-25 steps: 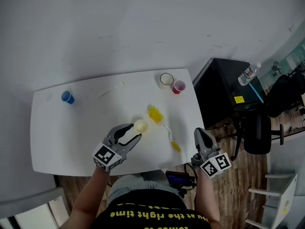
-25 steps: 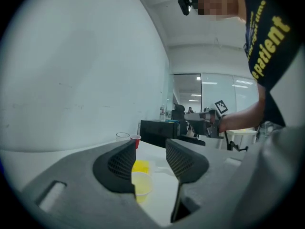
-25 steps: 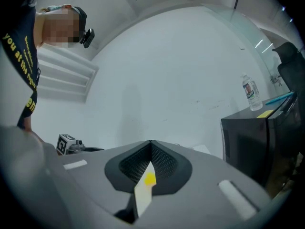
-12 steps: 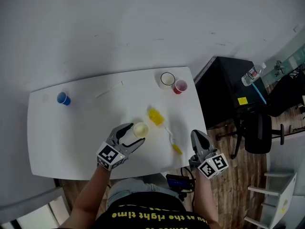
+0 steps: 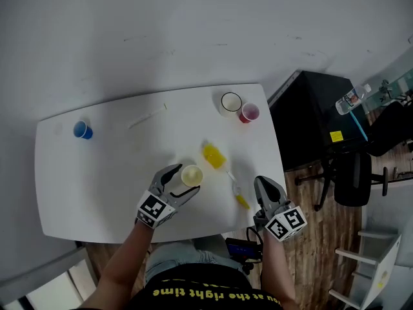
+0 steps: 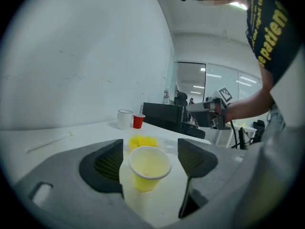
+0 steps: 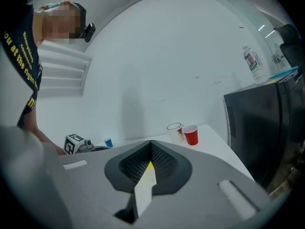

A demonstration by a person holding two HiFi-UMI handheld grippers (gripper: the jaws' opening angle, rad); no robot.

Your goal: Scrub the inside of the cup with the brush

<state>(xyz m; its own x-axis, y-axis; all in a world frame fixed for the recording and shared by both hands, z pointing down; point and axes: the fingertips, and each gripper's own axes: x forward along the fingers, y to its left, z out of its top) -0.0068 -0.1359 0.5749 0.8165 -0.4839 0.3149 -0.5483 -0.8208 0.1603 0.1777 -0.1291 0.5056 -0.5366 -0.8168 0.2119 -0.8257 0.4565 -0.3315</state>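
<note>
L claw just opening round upright cup, R claw shut, brush handle toward it

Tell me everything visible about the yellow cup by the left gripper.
The yellow cup is small and tapered, with a rolled rim, thin plastic by its look. It stands upright, mouth up, on the white table, and nothing shows inside it. It sits between the jaws of the left gripper, which have just been opening. One pad stands clear of it, and whether the other touches its wall cannot be told.
</note>
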